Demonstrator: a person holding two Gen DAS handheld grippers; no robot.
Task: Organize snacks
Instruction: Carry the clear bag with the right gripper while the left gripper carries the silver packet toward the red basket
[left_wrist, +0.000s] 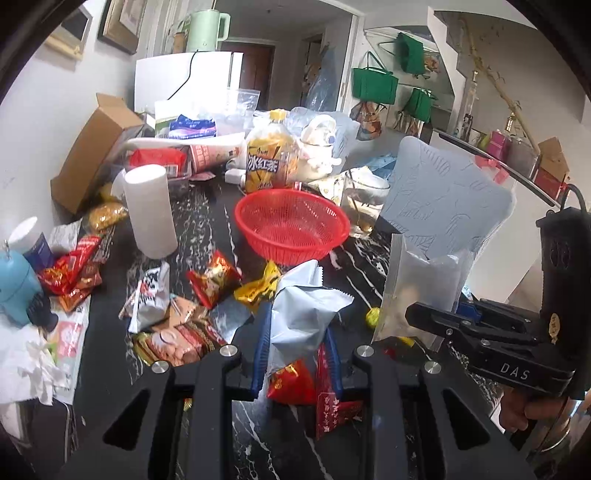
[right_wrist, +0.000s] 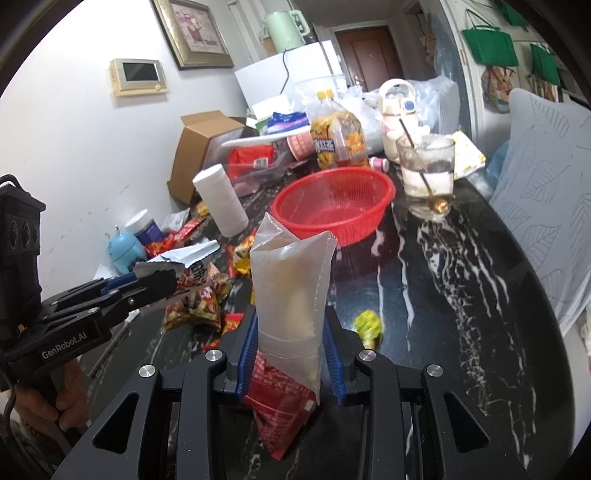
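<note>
Left wrist view is showing the left gripper (left_wrist: 295, 354) clenching a silver packet (left_wrist: 303, 314) at lower centre, while the right gripper (right_wrist: 290, 354) is grasping a clear pouch (right_wrist: 291, 295). Both are hanging short of the red basket (left_wrist: 325, 236) mid-frame; carrying them over its rim before letting go seems wise.

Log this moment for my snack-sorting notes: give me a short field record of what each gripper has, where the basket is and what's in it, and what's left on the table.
left gripper: shut on silver packet
right gripper: shut on clear pouch, upright, pale contents
red basket: on black marble table, beyond both grippers, looks empty
loose snacks: red and yellow packets scattered left of the basket; yellow-wrapped candy alone on the table
nearby: paper towel roll, glass with spoon, iced tea bottle
</note>
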